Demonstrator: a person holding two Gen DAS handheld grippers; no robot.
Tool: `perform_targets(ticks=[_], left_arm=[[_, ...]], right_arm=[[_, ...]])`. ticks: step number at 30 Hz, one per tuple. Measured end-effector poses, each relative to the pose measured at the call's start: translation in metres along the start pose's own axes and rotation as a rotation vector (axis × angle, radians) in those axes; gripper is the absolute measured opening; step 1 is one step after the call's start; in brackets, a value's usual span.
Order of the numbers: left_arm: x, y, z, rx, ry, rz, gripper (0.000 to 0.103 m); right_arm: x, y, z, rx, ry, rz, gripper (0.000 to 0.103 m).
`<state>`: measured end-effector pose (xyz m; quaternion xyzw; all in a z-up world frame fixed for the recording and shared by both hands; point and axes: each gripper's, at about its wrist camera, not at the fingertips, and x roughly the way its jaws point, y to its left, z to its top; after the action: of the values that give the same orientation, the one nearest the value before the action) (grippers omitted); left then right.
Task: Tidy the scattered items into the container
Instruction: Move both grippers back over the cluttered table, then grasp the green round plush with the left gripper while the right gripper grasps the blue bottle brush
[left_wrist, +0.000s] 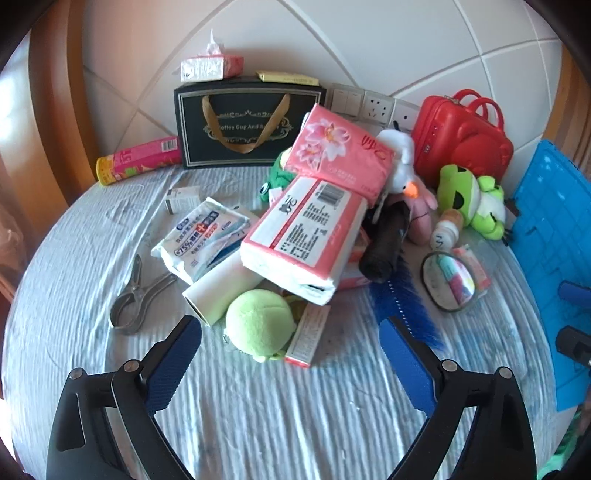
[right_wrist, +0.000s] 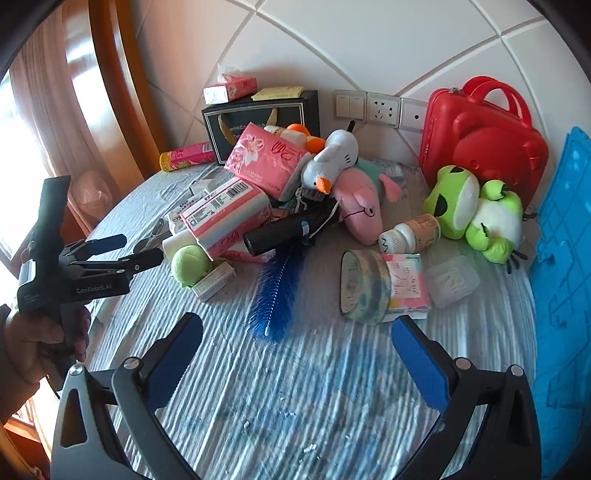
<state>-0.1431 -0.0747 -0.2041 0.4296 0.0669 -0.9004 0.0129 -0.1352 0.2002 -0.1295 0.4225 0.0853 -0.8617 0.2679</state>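
Left gripper (left_wrist: 291, 328): jaws wide apart, nothing gripped, above the striped cloth (left_wrist: 258, 413). A green plush ball (left_wrist: 258, 325) lies just ahead at 12 o'clock, partly covering a small carton (left_wrist: 308, 339).

Right gripper (right_wrist: 297, 332): jaws wide apart, empty. The blue bottle brush (right_wrist: 277, 291) lies just ahead, long axis running from 6 toward 12 o'clock; its far end is hidden under the pile. At 1 o'clock, a tape roll (right_wrist: 364, 286) on its side touches a pink tissue packet (right_wrist: 406, 282).

Farther at 11 o'clock, the barcode tissue pack (right_wrist: 225, 214) points its long axis toward 1 o'clock. A black cylinder (right_wrist: 288, 230) beside it is hard to identify. The pink plush (right_wrist: 360, 212) and the white goose plush (right_wrist: 330, 160) overlap.

The blue container (right_wrist: 565, 258) stands at 3 o'clock, cut off by the frame edge. The red case (right_wrist: 484, 144) leans on the wall at 1 o'clock.
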Motion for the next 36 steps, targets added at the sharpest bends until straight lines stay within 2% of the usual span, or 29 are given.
perform_targets(ticks=[6, 10, 14, 18, 27, 29, 30, 32, 33, 34, 35, 36], left_arm=[[0.064, 0.021, -0.008, -0.032, 0.050, -0.016, 0.090], [0.084, 0.029, -0.011, -0.059, 0.057, -0.036, 0.088], [0.092, 0.030, -0.013, -0.058, 0.057, -0.045, 0.084], [0.099, 0.031, -0.015, -0.066, 0.063, -0.036, 0.067], [0.094, 0.031, -0.019, -0.050, 0.046, -0.059, 0.062], [0.093, 0.031, -0.019, -0.050, 0.043, -0.063, 0.061], [0.092, 0.031, -0.019, -0.049, 0.042, -0.066, 0.061], [0.090, 0.029, -0.019, -0.042, 0.040, -0.066, 0.061], [0.089, 0.030, -0.019, -0.042, 0.038, -0.067, 0.061], [0.088, 0.030, -0.018, -0.041, 0.036, -0.068, 0.060], [0.087, 0.029, -0.018, -0.040, 0.034, -0.068, 0.060], [0.087, 0.029, -0.018, -0.041, 0.032, -0.067, 0.060]], right_arm=[[0.061, 0.018, -0.003, -0.019, 0.036, -0.037, 0.103], [0.094, 0.022, -0.003, -0.019, 0.055, -0.049, 0.103], [0.125, 0.031, 0.006, -0.044, 0.070, -0.055, 0.103], [0.153, 0.036, 0.010, -0.061, 0.093, -0.081, 0.103], [0.187, 0.037, 0.011, -0.071, 0.131, -0.114, 0.103], [0.190, 0.037, 0.013, -0.071, 0.138, -0.105, 0.099], [0.192, 0.038, 0.013, -0.072, 0.143, -0.102, 0.094], [0.194, 0.038, 0.013, -0.072, 0.152, -0.098, 0.076], [0.195, 0.038, 0.013, -0.062, 0.162, -0.092, 0.055], [0.196, 0.036, 0.012, -0.050, 0.175, -0.090, 0.042], [0.197, 0.035, 0.011, -0.039, 0.184, -0.087, 0.038], [0.196, 0.034, 0.010, -0.030, 0.190, -0.082, 0.029]])
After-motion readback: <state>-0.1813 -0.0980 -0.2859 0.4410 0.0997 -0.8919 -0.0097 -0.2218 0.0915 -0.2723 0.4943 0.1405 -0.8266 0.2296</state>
